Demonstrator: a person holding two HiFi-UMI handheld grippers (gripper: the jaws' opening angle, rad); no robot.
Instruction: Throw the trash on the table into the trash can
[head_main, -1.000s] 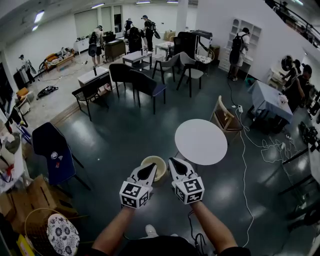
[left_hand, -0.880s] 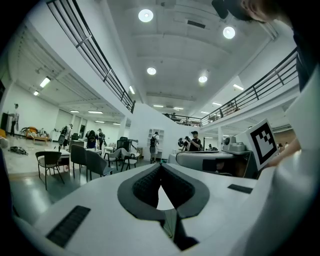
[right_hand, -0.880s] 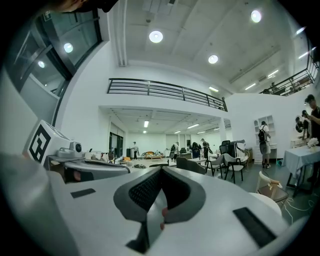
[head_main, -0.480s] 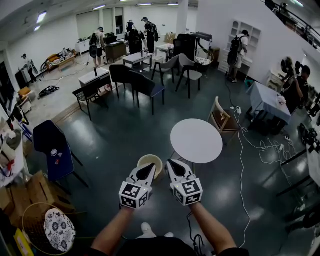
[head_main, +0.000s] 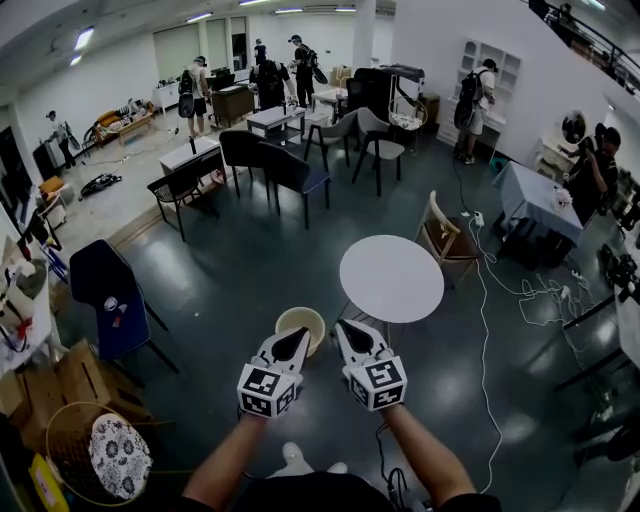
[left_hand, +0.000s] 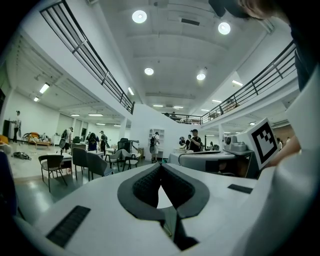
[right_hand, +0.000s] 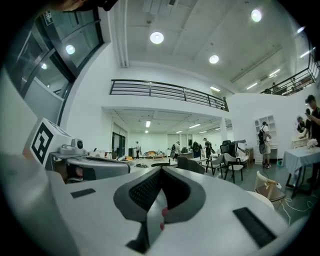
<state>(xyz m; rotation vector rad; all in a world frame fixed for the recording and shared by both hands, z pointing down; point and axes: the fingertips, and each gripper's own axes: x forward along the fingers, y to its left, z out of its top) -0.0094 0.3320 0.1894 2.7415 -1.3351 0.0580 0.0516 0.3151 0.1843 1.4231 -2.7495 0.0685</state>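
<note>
left gripper (head_main: 288, 347): jaws together, empty, lower centre | right gripper (head_main: 352, 335): jaws together, empty, beside it | bin (head_main: 301, 319): just above left gripper | round counter (head_main: 391, 278): centre right

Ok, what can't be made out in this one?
- Trash can contents: in the head view the left gripper covers its near side, and the rest is too small to read.
- Small scraps on the round table: too small to tell in the head view, though the top looks bare.
- Pale red-spotted sliver behind the right gripper and its shut tips: too small to identify in the right gripper view.
</note>
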